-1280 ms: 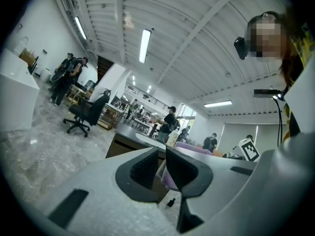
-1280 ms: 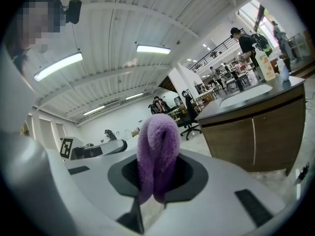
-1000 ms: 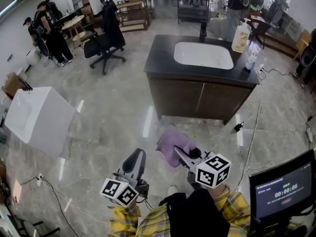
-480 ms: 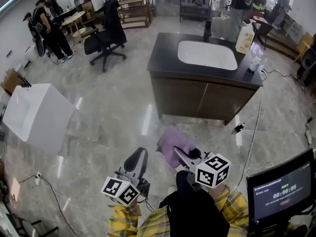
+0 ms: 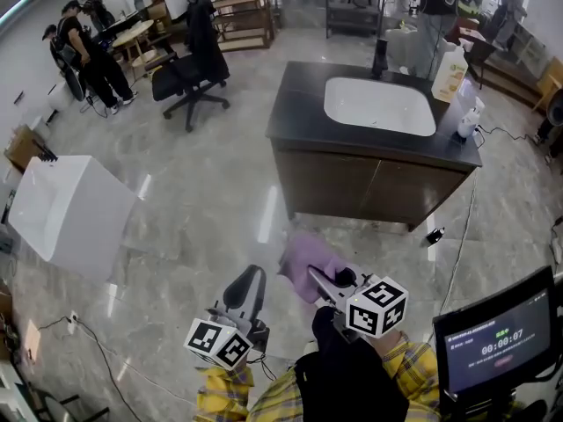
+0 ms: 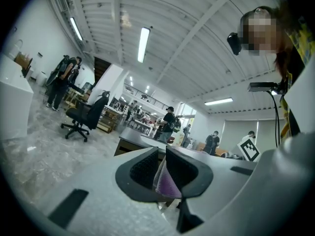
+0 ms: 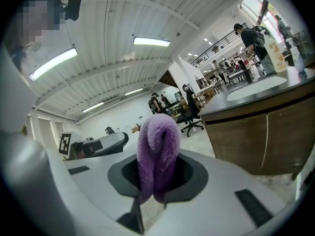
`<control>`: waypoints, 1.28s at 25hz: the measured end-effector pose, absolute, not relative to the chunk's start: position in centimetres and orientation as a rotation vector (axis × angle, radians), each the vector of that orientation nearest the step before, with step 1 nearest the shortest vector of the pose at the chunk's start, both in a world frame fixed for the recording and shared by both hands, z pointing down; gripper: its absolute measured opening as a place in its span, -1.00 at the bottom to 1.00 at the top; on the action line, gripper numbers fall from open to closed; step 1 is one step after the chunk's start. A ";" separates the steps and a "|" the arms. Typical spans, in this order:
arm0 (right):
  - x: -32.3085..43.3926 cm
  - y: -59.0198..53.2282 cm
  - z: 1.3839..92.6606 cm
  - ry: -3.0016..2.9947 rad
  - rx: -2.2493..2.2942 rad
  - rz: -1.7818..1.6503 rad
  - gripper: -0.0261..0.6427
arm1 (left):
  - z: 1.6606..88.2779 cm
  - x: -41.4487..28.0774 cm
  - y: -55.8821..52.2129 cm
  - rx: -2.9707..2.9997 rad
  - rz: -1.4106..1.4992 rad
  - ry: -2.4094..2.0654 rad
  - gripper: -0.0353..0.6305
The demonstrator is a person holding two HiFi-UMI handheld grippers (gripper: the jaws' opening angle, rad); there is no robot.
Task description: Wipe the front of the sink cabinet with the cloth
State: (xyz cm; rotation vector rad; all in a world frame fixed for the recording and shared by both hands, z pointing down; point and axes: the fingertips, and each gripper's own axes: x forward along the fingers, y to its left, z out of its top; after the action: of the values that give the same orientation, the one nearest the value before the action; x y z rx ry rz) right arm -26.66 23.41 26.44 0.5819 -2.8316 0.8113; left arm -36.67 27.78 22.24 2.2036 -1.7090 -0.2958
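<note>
Here, the right gripper [image 7: 156, 180] clamps a folded purple cloth [image 7: 157, 149]. The sink cabinet front [image 7: 268, 136] stands ahead and right of it, well apart. The left gripper [image 6: 162, 173] has jaws narrowly apart, empty. A good wipe likely needs the cloth pressed flat against that front.

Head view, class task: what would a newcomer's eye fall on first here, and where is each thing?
The purple cloth stands out most, clamped in the right gripper low in the middle of the view. Next comes the dark sink cabinet with its white basin, in the upper right. A white block sits at the far left.
</note>
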 end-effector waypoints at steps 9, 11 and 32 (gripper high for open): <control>-27.6 17.9 27.9 -2.802 0.592 0.810 -0.72 | 23.8 -37.7 21.4 2.201 -0.289 -1.693 -0.76; -27.9 16.6 28.2 -2.796 0.592 0.823 -0.72 | 24.0 -37.9 19.9 2.198 -0.281 -1.685 -0.76; -30.4 4.0 31.8 -2.756 0.548 0.881 -0.72 | 26.4 -39.4 6.4 2.157 -0.244 -1.671 -0.76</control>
State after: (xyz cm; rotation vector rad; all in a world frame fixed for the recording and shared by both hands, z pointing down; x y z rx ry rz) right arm -30.35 3.99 31.82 0.5485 -2.7562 0.8809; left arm -39.36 6.39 26.35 2.1570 -1.6705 -0.2442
